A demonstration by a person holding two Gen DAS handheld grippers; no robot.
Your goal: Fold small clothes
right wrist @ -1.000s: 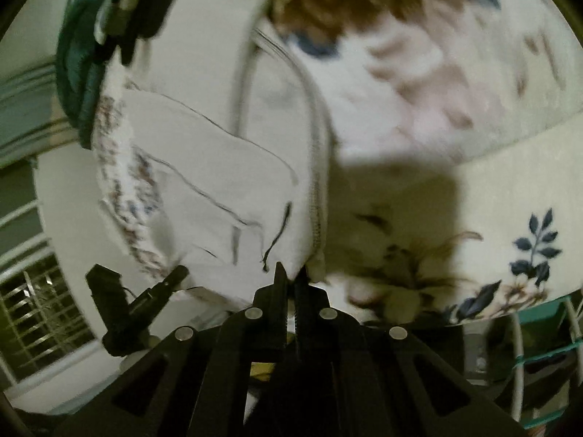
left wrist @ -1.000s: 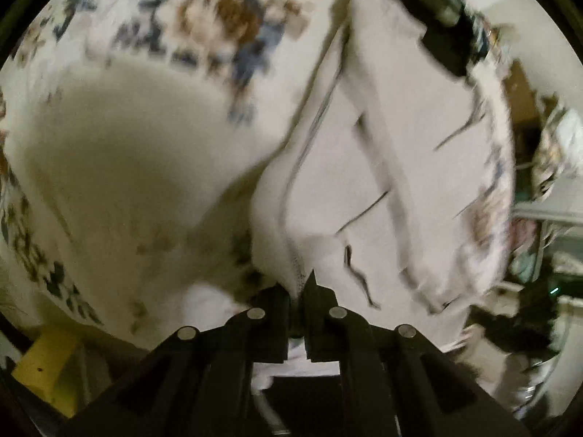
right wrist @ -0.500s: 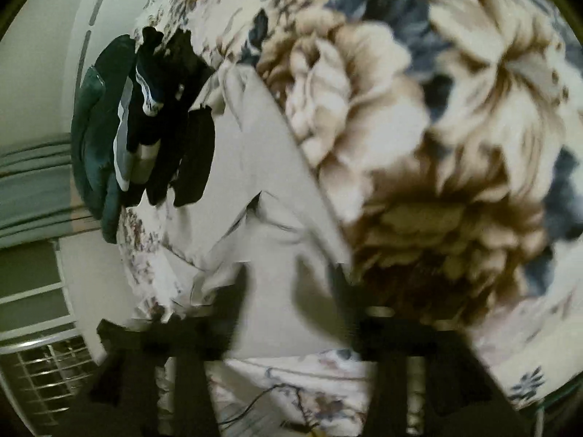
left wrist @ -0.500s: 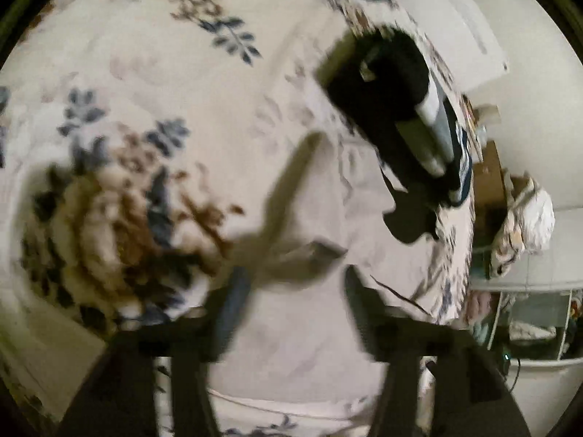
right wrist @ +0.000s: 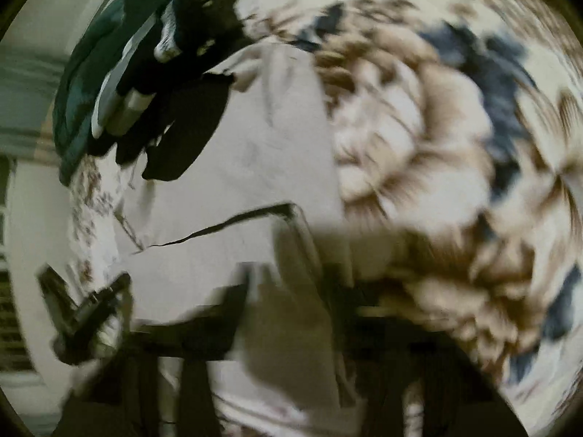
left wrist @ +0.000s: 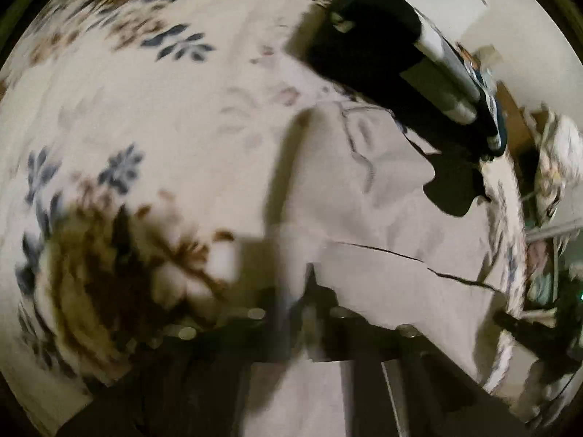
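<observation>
A floral bedspread (left wrist: 153,116), cream with blue leaves and big brown blooms, carries everything here and fills most of both views; it is a bed surface, so "worktop" does not fit. On it lies the pale beige garment (left wrist: 393,218), spread flat near the bedspread's far right edge as the left wrist view frames it, with a thin dark fold line crossing it; in the right wrist view the same beige garment (right wrist: 277,153) runs down the middle of the frame, a big brown flower of the spread just beside it on the right. At the garment's far end sits a pile of dark clothes (left wrist: 382,47) with grey-white stripes, touching or overlapping the beige cloth; in the right wrist view a dark green item (right wrist: 87,83) lies against that pile at the bedspread's edge. Past the edge, cluttered shelves (left wrist: 554,167) show faintly. The left gripper (left wrist: 309,313) hovers low over the garment's near end, but motion blur smears its fingers, so I cannot tell whether its jaws are parted or closed. The right gripper (right wrist: 288,306) is equally smeared, its jaws seeming spread with beige cloth visible between them, holding nothing. No containers are discernible.
</observation>
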